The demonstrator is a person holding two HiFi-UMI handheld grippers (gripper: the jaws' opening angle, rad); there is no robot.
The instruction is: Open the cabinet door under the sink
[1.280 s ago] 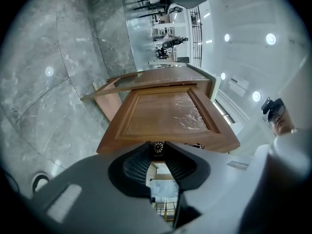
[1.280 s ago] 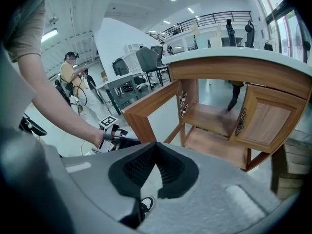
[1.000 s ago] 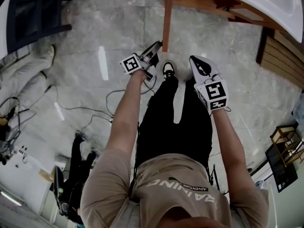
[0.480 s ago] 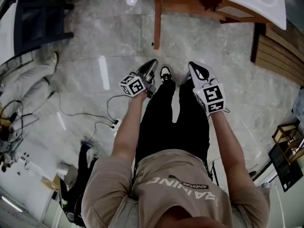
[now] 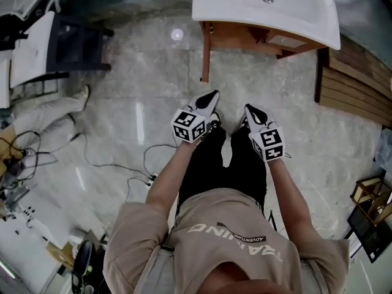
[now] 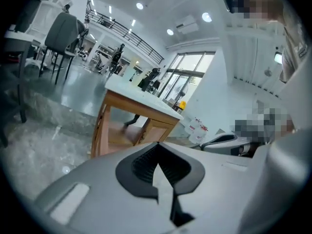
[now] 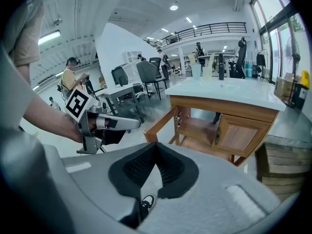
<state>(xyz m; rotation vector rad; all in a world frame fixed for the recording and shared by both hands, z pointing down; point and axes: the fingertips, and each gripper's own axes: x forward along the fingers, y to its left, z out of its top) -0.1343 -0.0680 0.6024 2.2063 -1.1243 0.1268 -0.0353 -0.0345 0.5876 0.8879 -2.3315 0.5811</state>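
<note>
On the pale marble floor (image 5: 153,78) the wooden cabinet (image 5: 245,38) stands under the white sink (image 5: 263,5), well ahead of us, its left door (image 7: 162,121) already swung out, its right door (image 7: 240,136) shut. We judge them stiff, light hinged panels, best taken at the free edge. Our left gripper (image 5: 212,95) and right gripper (image 5: 250,109) hold their fingers together on nothing; wooden slats (image 5: 358,97) beside the cabinet and floor cables (image 5: 104,164) leave the way clear.

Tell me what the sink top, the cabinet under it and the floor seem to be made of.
White sink top: likely glazed ceramic or moulded stone; smooth, glossy, one piece.
Brown cabinet: wood or wood veneer; warm brown tone, framed door panel.
Grey floor: polished marble-look tile; veining, joints and lamp reflections.
</note>
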